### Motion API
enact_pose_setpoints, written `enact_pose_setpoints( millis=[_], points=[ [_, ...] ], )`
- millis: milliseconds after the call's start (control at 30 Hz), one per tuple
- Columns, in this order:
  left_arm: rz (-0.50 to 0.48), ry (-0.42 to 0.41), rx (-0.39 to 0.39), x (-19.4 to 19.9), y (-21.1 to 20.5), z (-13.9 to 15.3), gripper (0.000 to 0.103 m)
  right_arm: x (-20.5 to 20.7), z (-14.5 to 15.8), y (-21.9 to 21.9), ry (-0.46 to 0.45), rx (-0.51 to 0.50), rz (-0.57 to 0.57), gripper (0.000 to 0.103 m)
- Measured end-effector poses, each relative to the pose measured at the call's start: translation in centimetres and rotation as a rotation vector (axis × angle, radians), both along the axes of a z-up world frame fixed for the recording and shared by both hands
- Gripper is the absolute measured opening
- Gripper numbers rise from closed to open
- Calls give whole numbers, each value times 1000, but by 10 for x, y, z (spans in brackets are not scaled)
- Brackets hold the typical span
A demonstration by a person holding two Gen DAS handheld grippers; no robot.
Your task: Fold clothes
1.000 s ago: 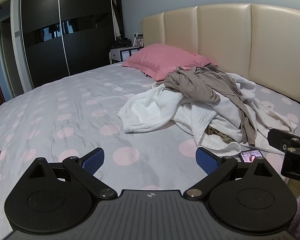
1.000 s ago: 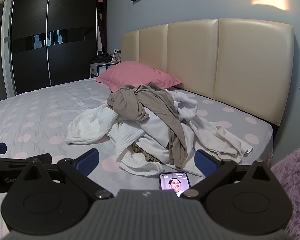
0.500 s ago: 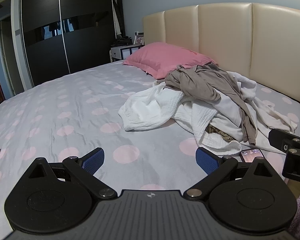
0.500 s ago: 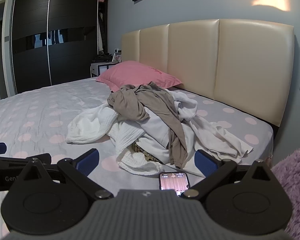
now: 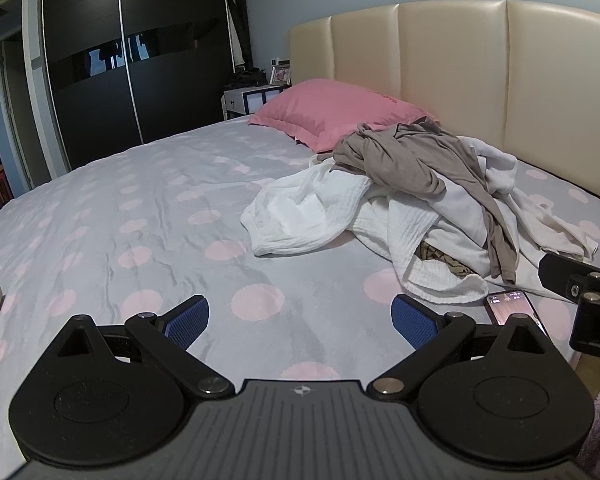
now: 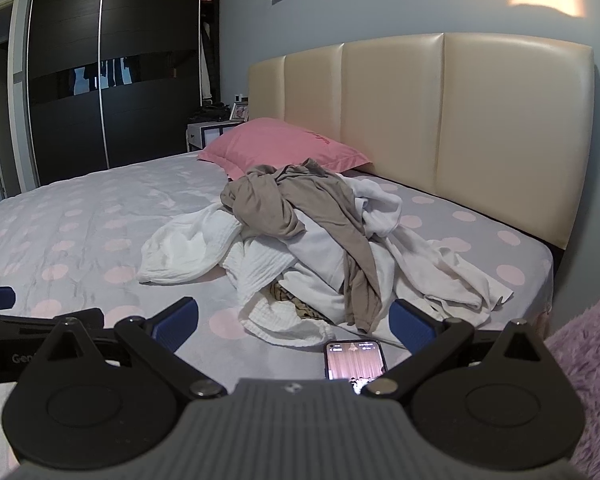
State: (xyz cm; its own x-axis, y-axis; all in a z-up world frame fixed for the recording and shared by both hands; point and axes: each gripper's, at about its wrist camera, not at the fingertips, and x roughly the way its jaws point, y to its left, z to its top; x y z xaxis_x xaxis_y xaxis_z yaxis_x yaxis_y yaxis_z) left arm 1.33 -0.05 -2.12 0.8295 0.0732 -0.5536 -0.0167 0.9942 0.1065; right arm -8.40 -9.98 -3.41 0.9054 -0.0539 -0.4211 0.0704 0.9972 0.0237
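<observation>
Now both the left gripper [image 5: 300, 318] and the right gripper [image 6: 294, 320] are wide open, holding nothing. The pile of clothes [image 6: 300, 240] lies on the bed [image 5: 140, 208], farther than the 2 pairs of fingertips, not touching them.

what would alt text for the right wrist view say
A heap of unfolded clothes, a taupe garment draped over white ones, lies on a grey bedsheet with pink dots. The right tongs hang open and empty in front, a lit phone between them, a pink pillow behind.

Bare bedsheet [image 5: 148, 216] left of clothes pile [image 5: 412, 200]; phone [image 6: 355, 362] nearby.
</observation>
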Motion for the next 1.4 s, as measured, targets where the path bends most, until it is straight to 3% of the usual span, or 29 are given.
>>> enact_pose_setpoints(
  millis=[533, 733, 933, 1167, 1333, 1400],
  points=[
    [-11, 34, -13, 3, 1, 4, 100, 6, 7, 2, 17, 40, 88, 102],
    [-17, 18, -77, 12, 9, 17, 99, 23, 14, -2, 54, 70, 117, 102],
    [-88, -14, -115, 33, 18, 31, 99, 50, 31, -23, 35, 78, 147, 102],
    [-54, -70, -143, 67, 36, 34, 99, 97, 58, -57, -18, 20, 173, 102],
    [-73, -84, -221, 88, 54, 26, 99, 137, 57, -71, -2, 4, 153, 102],
    [-42, -77, -218, 96, 60, 20, 99, 153, 55, -75, 8, 29, 150, 102]
  ],
)
